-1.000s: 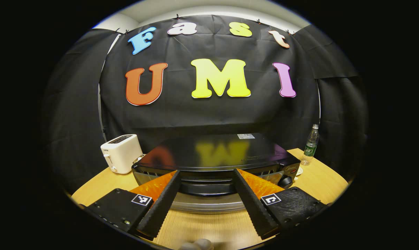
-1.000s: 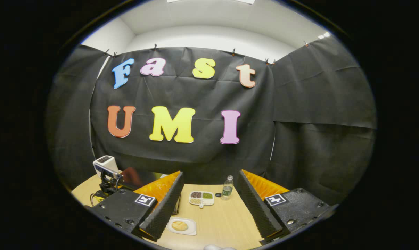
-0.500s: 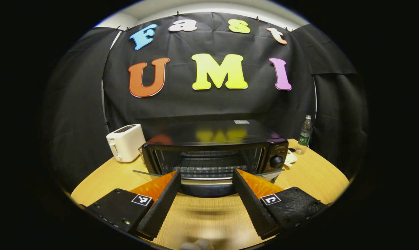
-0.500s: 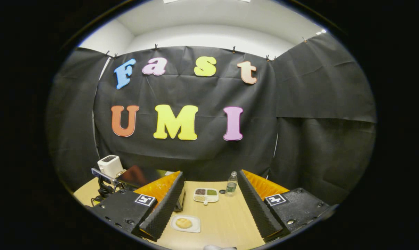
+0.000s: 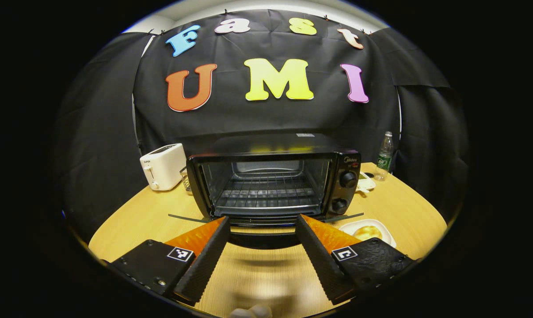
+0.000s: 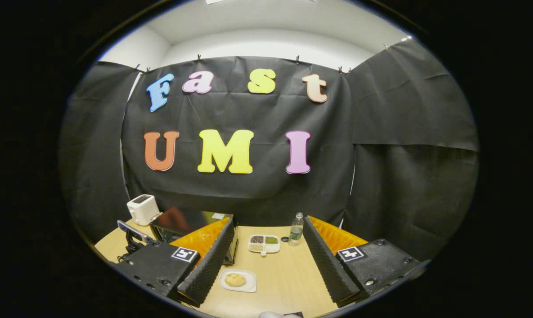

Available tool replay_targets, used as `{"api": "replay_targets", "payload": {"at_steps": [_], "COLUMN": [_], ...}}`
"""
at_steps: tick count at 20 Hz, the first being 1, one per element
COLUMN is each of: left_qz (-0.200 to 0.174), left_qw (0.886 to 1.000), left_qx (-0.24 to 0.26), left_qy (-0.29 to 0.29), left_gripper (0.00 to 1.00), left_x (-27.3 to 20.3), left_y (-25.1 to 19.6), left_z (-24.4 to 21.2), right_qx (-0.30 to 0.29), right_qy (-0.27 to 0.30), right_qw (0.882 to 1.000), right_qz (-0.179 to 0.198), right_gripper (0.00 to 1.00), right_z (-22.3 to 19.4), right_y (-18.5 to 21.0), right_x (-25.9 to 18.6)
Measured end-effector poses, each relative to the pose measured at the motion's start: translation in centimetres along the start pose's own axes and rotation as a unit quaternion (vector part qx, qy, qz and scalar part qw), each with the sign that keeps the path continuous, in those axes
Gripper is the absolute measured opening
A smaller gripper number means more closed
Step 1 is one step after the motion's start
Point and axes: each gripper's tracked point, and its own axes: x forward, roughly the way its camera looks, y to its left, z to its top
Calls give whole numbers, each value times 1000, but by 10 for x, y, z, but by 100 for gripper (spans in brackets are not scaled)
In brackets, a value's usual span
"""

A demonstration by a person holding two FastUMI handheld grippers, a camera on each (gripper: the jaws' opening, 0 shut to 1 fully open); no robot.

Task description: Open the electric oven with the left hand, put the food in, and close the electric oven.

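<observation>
In the left gripper view, the electric oven [image 5: 273,179] sits at the centre of the frame on a round table [image 5: 151,216] of pale wood grain. It is a glossy black metal box with rounded corners, and its glass door [image 5: 266,220] is dropped flat toward the camera, baring a wire rack [image 5: 266,194] of thin parallel bars. Two round black knobs [image 5: 348,179] stack on the panel at its right; a small logo sits above them, too small to read. The left gripper [image 5: 263,260] is spread wide at the bottom centre, holding nothing, its ribbed fingers [image 5: 204,260] flanking the door's front edge; each body carries a square black-and-white marker. The food [image 5: 367,231], a rounded golden bun, lies on a white rounded-rectangle plate [image 5: 383,227] at lower right, just right of the oven door. A boxy white toaster [image 5: 162,166] stands at centre left, and a clear plastic bottle [image 5: 385,156] with a green label at centre right. In the right gripper view, the right gripper [image 6: 266,265] is likewise wide apart and empty at the bottom, with the bun on its plate low between the fingers, a white divided tray [image 6: 264,243] of grains beyond it, and the oven's shiny top at lower left.
</observation>
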Motion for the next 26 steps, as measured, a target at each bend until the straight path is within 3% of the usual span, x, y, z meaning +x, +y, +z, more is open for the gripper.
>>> {"api": "replay_targets", "payload": {"at_steps": [8, 17, 26], "left_qz": [-4, -15, -18], "left_qw": [999, 992, 992], "left_qx": [-10, -31, -24], "left_qy": [38, 124, 121], "left_gripper": [98, 96, 94], "left_x": [-9, -8, -7], "left_y": [-1, -4, -9], "left_z": [-34, -98, -97], "right_qx": [6, 5, 8], "right_qy": [16, 27, 46], "right_qw": [1000, 1000, 999], "right_qz": [6, 9, 9], "right_gripper": [99, 99, 100], "right_z": [-16, -29, -45], "right_y": [5, 7, 6], "right_x": [1, 3, 7]}}
